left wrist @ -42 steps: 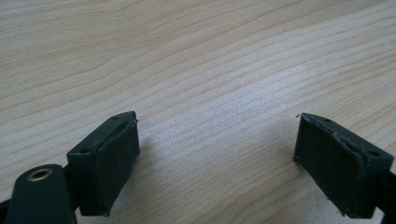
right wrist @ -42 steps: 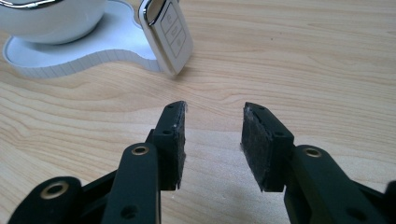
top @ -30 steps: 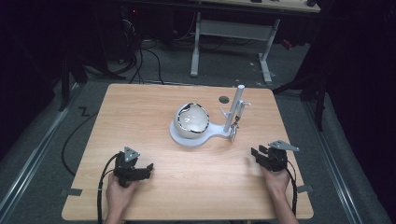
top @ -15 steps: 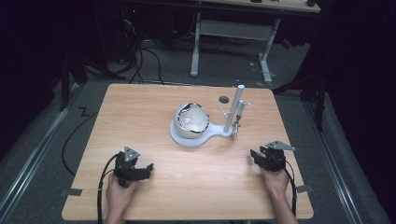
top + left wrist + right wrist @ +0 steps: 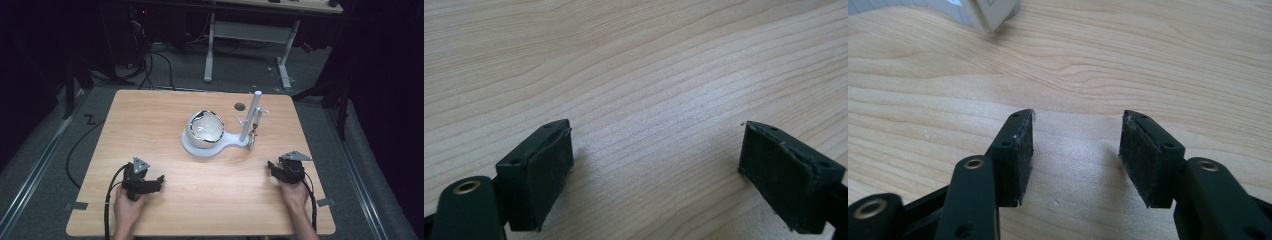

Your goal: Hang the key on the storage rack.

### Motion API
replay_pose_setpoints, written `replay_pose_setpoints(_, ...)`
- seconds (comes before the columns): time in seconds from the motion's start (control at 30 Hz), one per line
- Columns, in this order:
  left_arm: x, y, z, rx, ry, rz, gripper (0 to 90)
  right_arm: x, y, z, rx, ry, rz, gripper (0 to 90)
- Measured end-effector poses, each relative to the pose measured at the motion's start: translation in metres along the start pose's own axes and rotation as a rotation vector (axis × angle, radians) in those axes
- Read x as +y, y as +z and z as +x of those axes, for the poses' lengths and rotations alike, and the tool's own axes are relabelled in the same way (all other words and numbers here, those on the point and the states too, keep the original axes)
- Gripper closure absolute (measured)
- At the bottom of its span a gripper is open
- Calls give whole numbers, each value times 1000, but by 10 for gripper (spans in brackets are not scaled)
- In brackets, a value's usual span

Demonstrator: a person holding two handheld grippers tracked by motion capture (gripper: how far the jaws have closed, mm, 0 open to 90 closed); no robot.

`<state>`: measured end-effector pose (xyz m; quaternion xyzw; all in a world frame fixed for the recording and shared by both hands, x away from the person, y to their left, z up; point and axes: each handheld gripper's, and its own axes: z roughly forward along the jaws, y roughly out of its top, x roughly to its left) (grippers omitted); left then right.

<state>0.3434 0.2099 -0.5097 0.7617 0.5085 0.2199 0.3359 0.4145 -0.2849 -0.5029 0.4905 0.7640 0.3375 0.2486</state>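
your left gripper [image 5: 159, 179] rests near the tabletop's [image 5: 150, 115] front-left corner, jaws spread wide over bare wood, hand behind it. mid-table toward the back edge, the white globe [image 5: 205, 127] sits on its stand [image 5: 256, 117]. your right gripper [image 5: 271, 166], near the front-right corner, has just been opening, nothing between its jaws.
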Motion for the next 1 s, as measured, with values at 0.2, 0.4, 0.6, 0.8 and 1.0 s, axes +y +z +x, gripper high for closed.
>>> replay_pose_setpoints(0.2,0,0,0,-1,1,0,144,1,3,-3,4,28,27,404)
replay_pose_setpoints(0.4,0,0,-1,-2,1,-1,144,1,3,-4,-4,42,34,349)
replay_pose_setpoints(0.6,0,0,-1,-3,2,-1,144,1,3,-4,-6,43,34,346)
replay_pose_setpoints(0.8,0,0,-1,-3,2,-1,144,1,3,-4,-5,43,34,346)
replay_pose_setpoints(1.0,0,0,-1,-3,2,-1,144,1,3,-4,-4,43,34,345)
